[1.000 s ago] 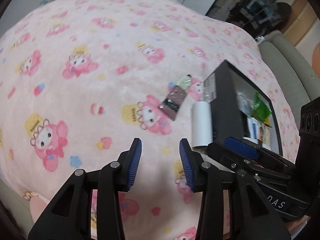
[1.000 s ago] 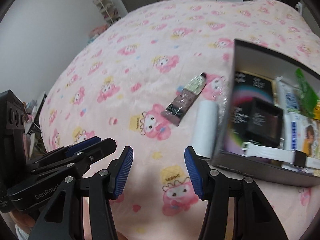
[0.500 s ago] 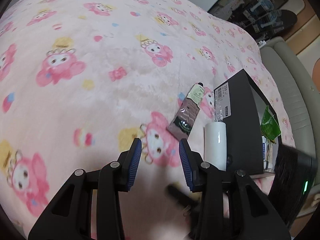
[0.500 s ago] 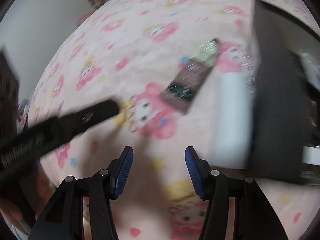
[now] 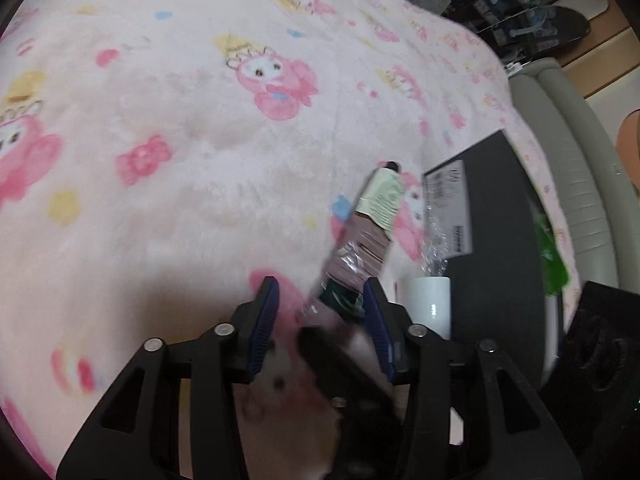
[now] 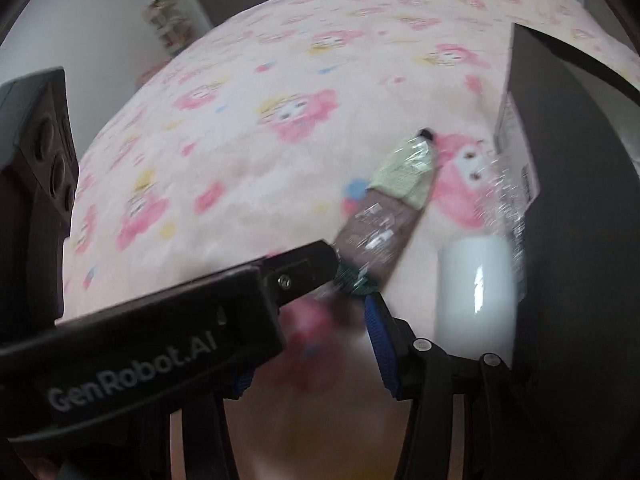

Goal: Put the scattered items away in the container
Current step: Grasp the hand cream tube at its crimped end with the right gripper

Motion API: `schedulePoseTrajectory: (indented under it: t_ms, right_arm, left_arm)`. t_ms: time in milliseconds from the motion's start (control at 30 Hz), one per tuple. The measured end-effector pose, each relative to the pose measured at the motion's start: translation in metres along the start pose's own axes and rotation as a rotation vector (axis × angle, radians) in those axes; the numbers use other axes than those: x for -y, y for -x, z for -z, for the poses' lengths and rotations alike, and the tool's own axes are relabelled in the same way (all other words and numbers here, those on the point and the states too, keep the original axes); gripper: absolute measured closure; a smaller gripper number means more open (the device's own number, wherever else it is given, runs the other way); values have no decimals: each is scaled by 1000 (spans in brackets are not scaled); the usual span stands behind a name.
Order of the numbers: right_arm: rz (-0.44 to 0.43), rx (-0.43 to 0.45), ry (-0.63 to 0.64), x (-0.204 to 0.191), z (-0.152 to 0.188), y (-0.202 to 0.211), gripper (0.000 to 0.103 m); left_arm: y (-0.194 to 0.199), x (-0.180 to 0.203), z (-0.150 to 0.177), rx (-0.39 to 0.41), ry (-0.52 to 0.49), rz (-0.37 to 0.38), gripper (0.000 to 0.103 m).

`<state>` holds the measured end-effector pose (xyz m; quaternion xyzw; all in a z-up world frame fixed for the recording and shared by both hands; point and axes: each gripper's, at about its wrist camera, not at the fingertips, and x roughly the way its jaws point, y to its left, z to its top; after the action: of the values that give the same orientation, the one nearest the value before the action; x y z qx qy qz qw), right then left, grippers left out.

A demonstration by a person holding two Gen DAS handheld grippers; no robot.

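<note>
pink blanket (image 5: 200,168) blurred; tube (image 5: 372,232) end hidden btwn grippers, both jaws apart.

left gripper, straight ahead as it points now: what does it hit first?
Most likely the brown-and-green tube: its crimped end lies just ahead of the open left gripper. Depth is blurred; the white roll sits off to the right.

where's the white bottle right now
The white bottle lies on the pink blanket against the black box's outer wall, right of the brown tube; it shows at right in both wrist views.
</note>
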<state>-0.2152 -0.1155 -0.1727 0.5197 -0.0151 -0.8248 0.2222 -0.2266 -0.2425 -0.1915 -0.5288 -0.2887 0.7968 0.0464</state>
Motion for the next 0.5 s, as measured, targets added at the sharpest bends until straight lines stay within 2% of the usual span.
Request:
schedulePoseTrajectory:
  t_ms: [67, 167, 333, 500]
  right_arm:
    - [45, -14, 8, 2, -5, -7, 58]
    - [56, -34, 30, 3, -11, -13, 57]
    - [19, -59, 85, -2, -14, -14, 55]
    - [-57, -91, 72, -2, -8, -2, 58]
  left_arm:
    - [-9, -4, -4, -28, 17, 10, 57]
    - [-9, -11, -4, -29, 75, 64, 81]
    - [6, -15, 3, 9, 99, 60, 83]
    - [24, -14, 20, 18, 94, 50, 91]
